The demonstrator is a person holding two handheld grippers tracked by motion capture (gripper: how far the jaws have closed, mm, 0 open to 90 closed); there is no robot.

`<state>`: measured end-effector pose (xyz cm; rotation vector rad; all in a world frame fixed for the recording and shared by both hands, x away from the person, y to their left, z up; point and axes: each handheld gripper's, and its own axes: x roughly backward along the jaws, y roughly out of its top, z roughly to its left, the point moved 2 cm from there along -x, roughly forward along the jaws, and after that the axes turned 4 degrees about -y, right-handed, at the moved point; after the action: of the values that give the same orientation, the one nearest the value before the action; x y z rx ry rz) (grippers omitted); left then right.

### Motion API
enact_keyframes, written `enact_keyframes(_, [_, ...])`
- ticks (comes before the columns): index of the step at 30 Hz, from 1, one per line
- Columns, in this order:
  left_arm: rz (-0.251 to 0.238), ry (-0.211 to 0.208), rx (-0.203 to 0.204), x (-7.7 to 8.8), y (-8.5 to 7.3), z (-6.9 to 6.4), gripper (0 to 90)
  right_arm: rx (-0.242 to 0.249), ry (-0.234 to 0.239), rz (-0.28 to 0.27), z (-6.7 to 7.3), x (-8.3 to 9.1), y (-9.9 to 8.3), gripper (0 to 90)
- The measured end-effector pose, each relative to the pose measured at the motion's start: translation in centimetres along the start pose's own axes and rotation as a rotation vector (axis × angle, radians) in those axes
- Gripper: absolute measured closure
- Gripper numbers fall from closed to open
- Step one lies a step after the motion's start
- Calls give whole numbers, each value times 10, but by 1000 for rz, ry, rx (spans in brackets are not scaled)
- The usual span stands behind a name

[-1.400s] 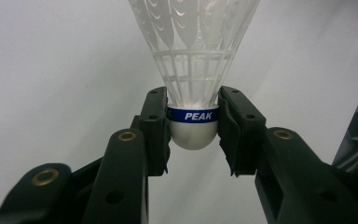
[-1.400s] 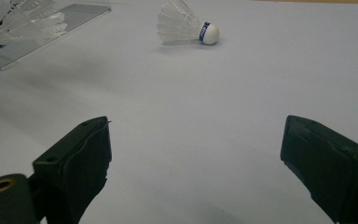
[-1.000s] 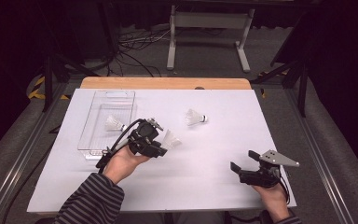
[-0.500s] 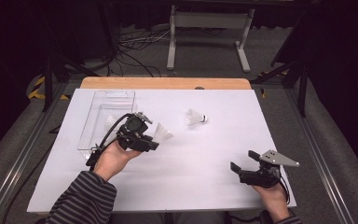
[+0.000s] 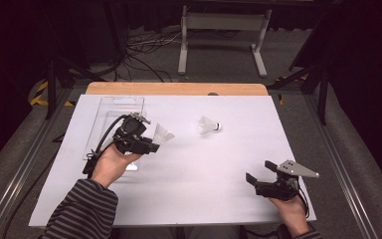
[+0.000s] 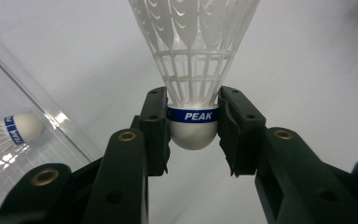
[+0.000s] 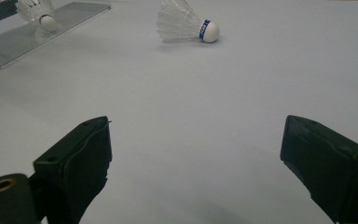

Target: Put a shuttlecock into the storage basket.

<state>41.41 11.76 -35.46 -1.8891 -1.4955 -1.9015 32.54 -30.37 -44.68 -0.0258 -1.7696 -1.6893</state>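
Bright, even light falls from above on the white table (image 5: 219, 174), while the room around and beyond it lies nearly black. Shadows on the table are soft and short. The high view is slightly soft, with fine detail lost. In the left gripper view, the shuttlecock (image 6: 193, 70) is sharp at its cork and band, the near black jaws a little blurred, and the clear tray (image 6: 23, 154) at left carries pale glare streaks. The right gripper view is mildly grainy, its near jaws out of focus.
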Motion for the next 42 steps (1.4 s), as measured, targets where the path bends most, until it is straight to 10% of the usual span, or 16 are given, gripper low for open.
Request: enact_keyframes(42, [-62, 172, 242, 24, -1, 74, 652, 6, 1, -8, 0, 1, 1, 98])
